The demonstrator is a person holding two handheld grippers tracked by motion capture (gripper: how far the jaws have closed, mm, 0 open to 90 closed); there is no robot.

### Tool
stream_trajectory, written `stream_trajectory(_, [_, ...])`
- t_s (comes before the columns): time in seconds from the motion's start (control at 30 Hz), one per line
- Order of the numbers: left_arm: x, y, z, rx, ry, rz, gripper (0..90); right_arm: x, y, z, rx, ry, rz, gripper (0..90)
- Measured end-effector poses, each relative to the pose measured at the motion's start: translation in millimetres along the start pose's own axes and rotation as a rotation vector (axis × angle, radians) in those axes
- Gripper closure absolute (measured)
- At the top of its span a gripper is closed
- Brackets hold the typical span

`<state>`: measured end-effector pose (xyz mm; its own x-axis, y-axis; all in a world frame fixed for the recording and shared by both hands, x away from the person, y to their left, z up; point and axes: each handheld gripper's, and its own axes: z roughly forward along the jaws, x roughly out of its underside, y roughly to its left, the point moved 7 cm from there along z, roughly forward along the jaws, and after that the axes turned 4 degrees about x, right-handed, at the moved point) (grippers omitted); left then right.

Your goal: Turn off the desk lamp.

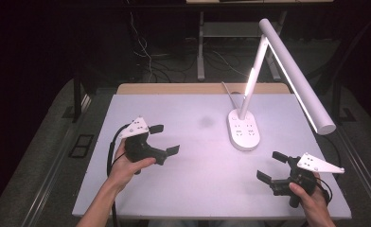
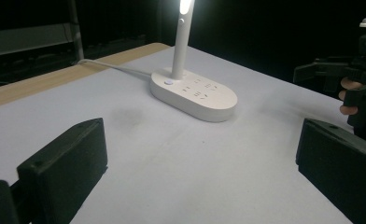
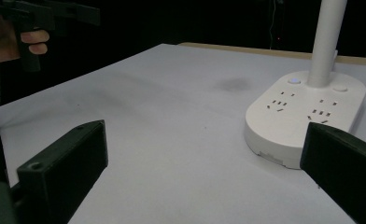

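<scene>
Hovering: left tongs [image 1: 164,138] released | right tongs [image 1: 272,166] released | lamp [image 1: 243,129] head cut off in gripper views

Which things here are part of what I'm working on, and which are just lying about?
In the job:
- desk lamp, lit, its base with sockets nearest both tongs
- left tongs, open, empty
- right tongs, open, empty

Just there:
- lamp's cord, trailing off the table's far edge
- cables on the floor behind
</scene>
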<state>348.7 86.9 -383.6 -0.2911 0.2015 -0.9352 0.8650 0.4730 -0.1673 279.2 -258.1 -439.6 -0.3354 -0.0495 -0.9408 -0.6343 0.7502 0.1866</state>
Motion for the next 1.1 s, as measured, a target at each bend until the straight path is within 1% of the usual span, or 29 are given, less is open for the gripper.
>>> stream_trajectory(0.1, [-2.6, 2.6, 4.1, -0.005, 0.011, 0.005, 1.8, 0.0, -0.1, -0.2, 0.0, 0.0, 0.001, 0.7])
stream_trajectory(0.43, [-17.8, 9.4, 16.6, -0.004, 0.023, 0.03, 2.5, 0.0, -0.7, -0.6, 0.0, 0.0, 0.0, 0.7])
stream_trajectory(0.63, [-26.5, 10.7, 26.4, 0.005, 0.04, 0.044, 2.7, 0.0, -1.0, -0.9, 0.003, 0.0, 0.002, 0.7])
stream_trajectory(0.83, [-36.8, 11.7, 37.7, 0.015, 0.041, 0.053, 3.6, 0.2, -1.1, -1.3, 0.004, 0.003, 0.006, 0.7])
stream_trajectory(1.1, [-43.4, 13.0, 51.7, 0.026, 0.062, 0.062, 4.3, -0.4, -2.5, -1.9, 0.007, -0.005, 0.002, 0.7])
